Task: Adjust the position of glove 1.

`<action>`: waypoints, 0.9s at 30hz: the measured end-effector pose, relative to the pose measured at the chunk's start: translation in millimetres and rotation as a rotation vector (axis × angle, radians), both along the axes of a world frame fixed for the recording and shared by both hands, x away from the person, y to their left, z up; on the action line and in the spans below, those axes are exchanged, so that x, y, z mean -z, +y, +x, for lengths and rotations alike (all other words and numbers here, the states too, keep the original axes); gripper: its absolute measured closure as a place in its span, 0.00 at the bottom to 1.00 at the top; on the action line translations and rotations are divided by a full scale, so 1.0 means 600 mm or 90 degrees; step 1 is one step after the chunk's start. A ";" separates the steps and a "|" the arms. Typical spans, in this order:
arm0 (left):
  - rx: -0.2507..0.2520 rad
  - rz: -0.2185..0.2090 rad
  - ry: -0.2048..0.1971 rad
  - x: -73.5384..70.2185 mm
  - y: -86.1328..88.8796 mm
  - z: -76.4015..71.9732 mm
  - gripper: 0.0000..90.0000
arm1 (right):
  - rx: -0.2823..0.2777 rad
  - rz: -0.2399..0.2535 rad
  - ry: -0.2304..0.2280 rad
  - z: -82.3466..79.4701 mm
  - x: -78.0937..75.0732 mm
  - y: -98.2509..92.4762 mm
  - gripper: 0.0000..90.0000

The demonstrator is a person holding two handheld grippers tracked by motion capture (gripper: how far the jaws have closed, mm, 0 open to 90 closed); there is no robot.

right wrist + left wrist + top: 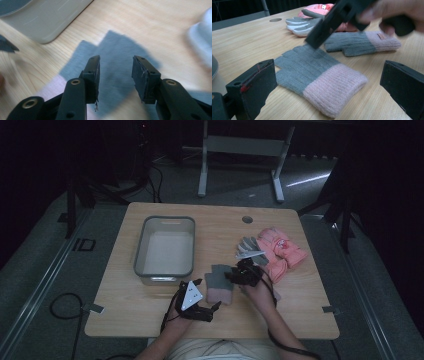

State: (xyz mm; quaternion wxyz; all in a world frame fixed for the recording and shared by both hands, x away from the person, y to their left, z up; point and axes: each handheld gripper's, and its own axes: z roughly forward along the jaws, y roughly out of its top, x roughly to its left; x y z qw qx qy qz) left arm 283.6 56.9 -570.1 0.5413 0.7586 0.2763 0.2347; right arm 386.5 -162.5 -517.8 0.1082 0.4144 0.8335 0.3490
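The right claw (115,75), jaws apart and empty, hangs over the grey-and-pink glove (319,77), seemingly lining up a grab, while the left claw (324,100) waits open beside it.

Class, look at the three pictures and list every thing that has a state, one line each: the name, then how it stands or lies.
Grey plastic bin: upright, nothing seen inside.
Near grey-and-pink knitted glove: flat on the table, unheld.
Second grey-and-pink knitted glove: flat, apart from the first.
Grey-and-white gloves: lying beside the pink ones.
Pink gloves: piled.
Left gripper: open, holding nothing.
Right gripper: open, above the near glove.
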 end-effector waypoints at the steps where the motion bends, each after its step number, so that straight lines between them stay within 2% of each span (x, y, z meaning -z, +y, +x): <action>1: 0.000 0.000 0.000 0.000 0.000 0.000 0.00 | -0.010 -0.005 -0.008 0.003 -0.006 -0.013 0.64; 2: 0.002 0.000 0.000 0.000 0.000 0.000 0.00 | -0.010 -0.005 -0.008 0.003 -0.006 -0.013 0.64; 3: 0.001 -0.001 0.001 0.000 0.000 0.000 0.00 | -0.019 -0.010 -0.005 0.006 -0.010 -0.027 0.64; 4: 0.002 -0.001 0.001 0.000 0.000 0.000 0.00 | -0.049 -0.021 -0.028 0.007 -0.018 -0.054 0.64; 6: 0.001 -0.001 0.000 0.000 0.000 0.000 0.00 | -0.072 -0.034 -0.035 0.006 -0.023 -0.081 0.65; 7: 0.001 -0.001 0.001 0.000 0.000 0.000 0.00 | -0.073 -0.040 -0.034 0.004 -0.024 -0.093 0.70; 8: 0.001 -0.002 0.001 0.000 0.000 0.000 0.00 | -0.073 -0.040 -0.034 0.004 -0.024 -0.093 0.70; 9: 0.000 -0.002 0.002 0.000 0.000 0.000 0.00 | -0.087 -0.051 -0.024 0.002 -0.023 -0.115 0.68; 10: 0.000 -0.002 0.001 0.000 0.000 0.000 0.00 | -0.087 -0.051 -0.024 0.002 -0.023 -0.115 0.68; 11: -0.001 -0.001 0.001 0.000 0.000 0.000 0.00 | -0.097 -0.065 -0.025 0.000 -0.018 -0.132 0.67; 12: 0.000 -0.001 0.001 0.000 -0.001 0.000 0.00 | -0.097 -0.065 -0.025 0.000 -0.018 -0.132 0.67; 13: 0.000 0.000 0.000 0.000 -0.001 0.000 0.00 | -0.102 -0.081 -0.029 -0.004 -0.010 -0.146 0.66; 17: 0.000 0.000 0.000 0.000 -0.001 -0.001 0.00 | -0.124 -0.091 -0.029 -0.010 0.004 -0.160 0.67; 18: 0.000 0.001 0.000 0.000 -0.001 -0.001 0.00 | -0.125 -0.103 -0.018 -0.011 0.015 -0.165 0.69; 19: 0.000 0.001 0.000 0.000 -0.001 -0.001 0.00 | -0.125 -0.103 -0.018 -0.011 0.015 -0.165 0.69; 22: -0.001 -0.002 0.002 0.000 -0.001 0.000 0.00 | -0.142 -0.137 -0.022 -0.011 0.031 -0.164 0.67; 25: -0.002 0.001 0.001 0.000 -0.001 -0.001 0.00 | -0.146 -0.136 -0.026 -0.009 0.037 -0.163 0.70; 26: -0.002 0.001 0.000 0.000 -0.001 -0.001 0.00 | -0.139 -0.120 -0.025 -0.010 0.041 -0.162 0.77; 27: -0.002 0.001 0.000 0.000 -0.001 -0.001 0.00 | -0.132 -0.114 -0.022 -0.012 0.041 -0.162 0.78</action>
